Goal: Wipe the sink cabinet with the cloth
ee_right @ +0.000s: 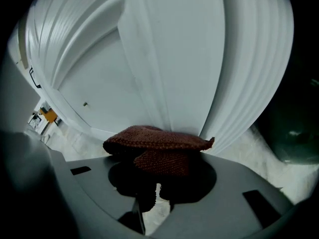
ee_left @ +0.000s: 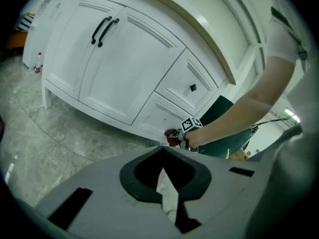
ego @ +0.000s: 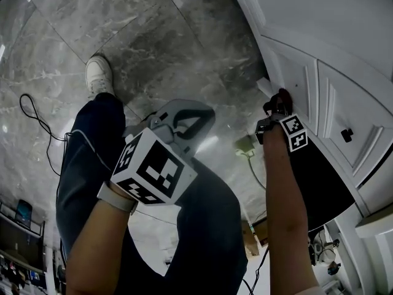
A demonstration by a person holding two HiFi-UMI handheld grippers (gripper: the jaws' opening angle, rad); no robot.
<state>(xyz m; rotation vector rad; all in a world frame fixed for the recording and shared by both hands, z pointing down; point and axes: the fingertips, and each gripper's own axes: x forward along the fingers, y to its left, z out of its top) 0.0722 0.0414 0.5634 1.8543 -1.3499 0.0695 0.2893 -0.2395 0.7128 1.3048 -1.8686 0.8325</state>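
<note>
Cloth [ee_right: 159,146], dark red, sat clamped in the right gripper [ego: 277,100], pressed to the sink cabinet's [ego: 331,60] lower edge at two o'clock in the head view. The left gripper [ego: 195,117] hung closed and empty. Wiping looked under way, most panels apparently undone.

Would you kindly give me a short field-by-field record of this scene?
Setting: white sink cabinet on grey marble floor
Right gripper: shut on reddish-brown cloth, which lies against the cabinet front, low down
Left gripper: shut, empty, held back from the cabinet above the person's leg
Other: drawer with black knob
</note>
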